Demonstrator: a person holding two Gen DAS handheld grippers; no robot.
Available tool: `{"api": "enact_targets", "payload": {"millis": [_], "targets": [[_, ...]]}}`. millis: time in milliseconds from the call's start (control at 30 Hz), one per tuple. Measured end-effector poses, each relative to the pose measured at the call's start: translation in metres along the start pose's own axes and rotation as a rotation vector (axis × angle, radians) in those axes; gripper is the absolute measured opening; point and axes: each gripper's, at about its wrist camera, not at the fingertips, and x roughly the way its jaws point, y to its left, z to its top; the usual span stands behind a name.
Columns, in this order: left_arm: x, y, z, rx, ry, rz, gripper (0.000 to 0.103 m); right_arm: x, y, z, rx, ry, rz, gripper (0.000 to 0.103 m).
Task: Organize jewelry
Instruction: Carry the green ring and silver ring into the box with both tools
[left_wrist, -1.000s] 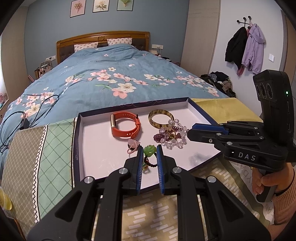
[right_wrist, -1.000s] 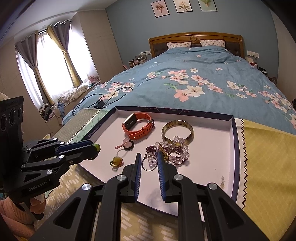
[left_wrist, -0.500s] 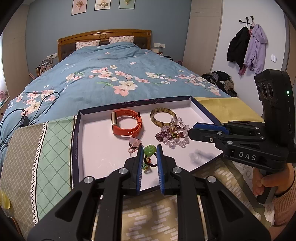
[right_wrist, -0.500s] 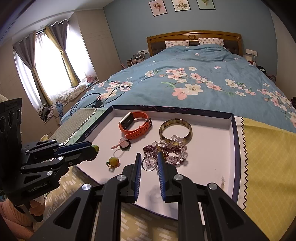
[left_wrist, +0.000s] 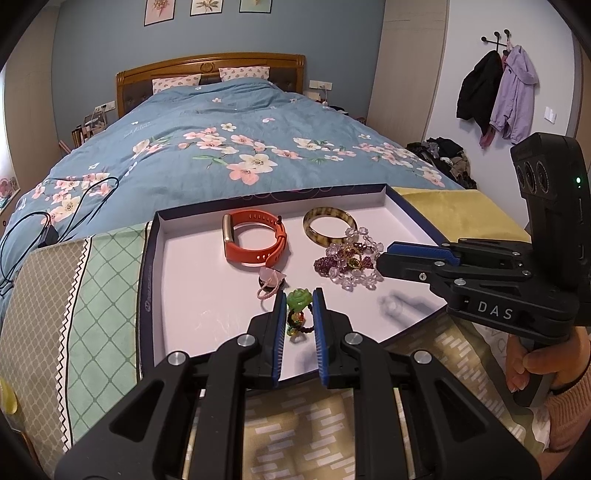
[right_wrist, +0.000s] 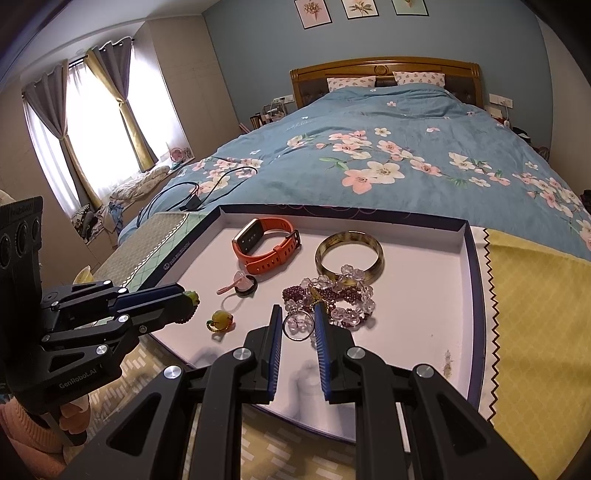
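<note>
A white tray with a dark rim (left_wrist: 184, 295) (right_wrist: 424, 325) lies on the bed's foot. In it are an orange watch (left_wrist: 255, 240) (right_wrist: 266, 245), a brown bangle (left_wrist: 329, 229) (right_wrist: 349, 256), a pile of clear and purple beads (left_wrist: 351, 264) (right_wrist: 332, 295), a pink piece (left_wrist: 271, 282) (right_wrist: 240, 285) and a yellow-green ring (right_wrist: 221, 320). My left gripper (left_wrist: 300, 310) (right_wrist: 186, 299) is shut on a green flower bead bracelet (left_wrist: 297, 308). My right gripper (right_wrist: 298, 323) (left_wrist: 384, 260) is shut on a clear bead ring (right_wrist: 297, 325) at the pile's near edge.
The tray rests on patterned cloths, green checked (left_wrist: 92, 295) at left and yellow (right_wrist: 535, 332) at right. A blue floral duvet (left_wrist: 221, 147) lies behind. Black cables (left_wrist: 44, 229) lie at left. Coats (left_wrist: 495, 88) hang on the right wall.
Both grippers have lifted a little and drawn back from the tray, each keeping its piece. The tray's items have not moved.
</note>
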Motion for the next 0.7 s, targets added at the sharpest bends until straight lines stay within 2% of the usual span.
{"api": "enact_targets", "payload": {"millis": [700], "targets": [[0.010,0.001,-0.002,-0.008,0.028,0.005,0.015,0.011,-0.001,-0.002,0.007,0.022,-0.022,0.016]]}}
